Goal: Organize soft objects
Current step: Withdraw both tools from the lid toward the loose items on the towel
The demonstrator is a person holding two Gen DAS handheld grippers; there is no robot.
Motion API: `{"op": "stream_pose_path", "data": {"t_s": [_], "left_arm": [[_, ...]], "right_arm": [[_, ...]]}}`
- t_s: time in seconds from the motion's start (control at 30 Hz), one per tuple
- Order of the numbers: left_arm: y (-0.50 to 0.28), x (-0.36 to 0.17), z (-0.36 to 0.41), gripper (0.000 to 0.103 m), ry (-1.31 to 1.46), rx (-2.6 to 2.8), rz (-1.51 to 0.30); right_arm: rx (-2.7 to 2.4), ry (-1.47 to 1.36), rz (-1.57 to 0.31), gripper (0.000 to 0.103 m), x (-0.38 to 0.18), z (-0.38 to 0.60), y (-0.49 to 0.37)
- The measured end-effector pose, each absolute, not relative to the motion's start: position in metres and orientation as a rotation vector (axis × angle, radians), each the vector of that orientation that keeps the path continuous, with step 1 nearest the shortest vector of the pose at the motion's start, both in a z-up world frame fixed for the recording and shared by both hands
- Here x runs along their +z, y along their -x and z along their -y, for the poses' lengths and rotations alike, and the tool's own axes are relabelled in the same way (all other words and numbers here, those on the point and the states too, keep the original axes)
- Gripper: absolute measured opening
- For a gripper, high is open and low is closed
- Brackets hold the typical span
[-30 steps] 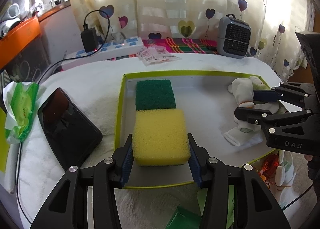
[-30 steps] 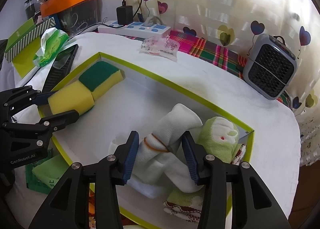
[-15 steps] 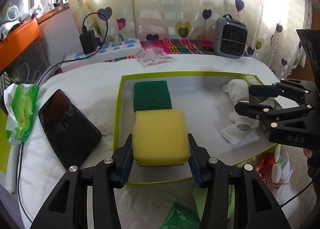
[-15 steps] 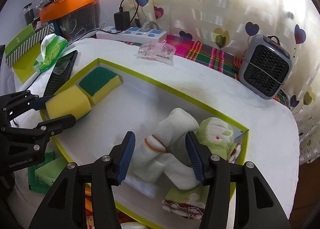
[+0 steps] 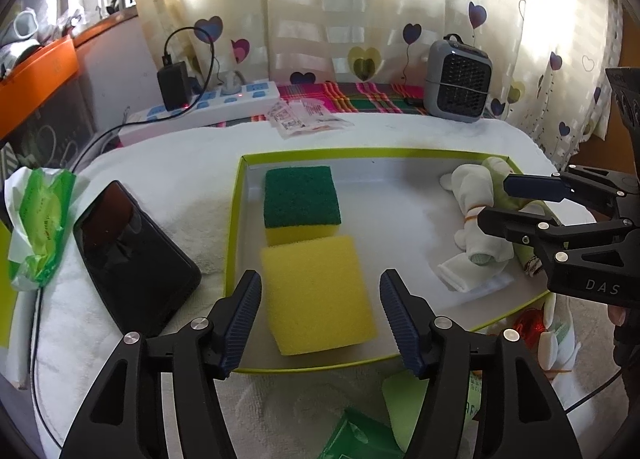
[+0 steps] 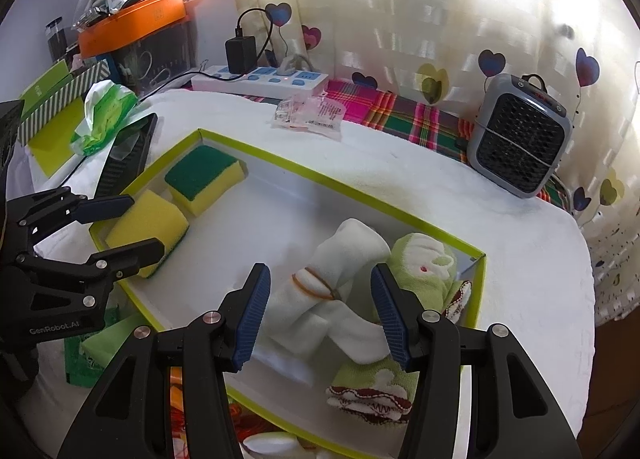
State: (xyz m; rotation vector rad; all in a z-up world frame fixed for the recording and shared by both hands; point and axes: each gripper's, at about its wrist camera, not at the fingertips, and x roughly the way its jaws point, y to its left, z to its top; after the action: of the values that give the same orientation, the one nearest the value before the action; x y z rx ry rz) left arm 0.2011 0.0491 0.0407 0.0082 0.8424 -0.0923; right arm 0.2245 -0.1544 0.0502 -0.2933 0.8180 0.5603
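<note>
On the white-covered counter (image 5: pixel 168 163), the left claw (image 5: pixel 320 315) is opening off the yellow sponge (image 5: pixel 316 295) in the tray (image 5: pixel 236 219), while the right claw (image 6: pixel 316 311) hangs released over the rolled socks (image 6: pixel 332 295), so withdrawing comes next.

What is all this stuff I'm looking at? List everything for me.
tray: one, lime-green rim, pale floor, on the white cloth.
sponges: two; plain yellow at the tray's near left, green-topped behind it.
white sock bundle: one, tied with a band, tray's right side.
green cloths: at least two, tray's right end.
phone: one, black, left of the tray.
tissue pack: one, green and white, far left.
power strip: one, white and blue, at the back.
small heater: one, grey, back right.
left tool: black, blue pads, opening, clear of the yellow sponge.
right tool: black, blue pads, open around the bundle.
</note>
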Motion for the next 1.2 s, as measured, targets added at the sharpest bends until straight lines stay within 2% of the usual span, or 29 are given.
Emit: {"op": "stream_pose_path", "data": {"t_s": [0.27, 0.43, 1.2], "left_arm": [[-0.192, 0.05, -0.051, 0.062, -0.001, -0.09, -0.82], [-0.18, 0.057, -0.052, 0.062, -0.003, -0.093, -0.809], [-0.118, 0.054, -0.079, 0.062, 0.057, -0.071, -0.801]], "right_arm": [[0.55, 0.26, -0.81, 0.054, 0.053, 0.16, -0.216], [0.541, 0.212, -0.789, 0.061, 0.06, 0.167, -0.205], [0.401, -0.013, -0.725, 0.062, 0.061, 0.21, -0.123]]}}
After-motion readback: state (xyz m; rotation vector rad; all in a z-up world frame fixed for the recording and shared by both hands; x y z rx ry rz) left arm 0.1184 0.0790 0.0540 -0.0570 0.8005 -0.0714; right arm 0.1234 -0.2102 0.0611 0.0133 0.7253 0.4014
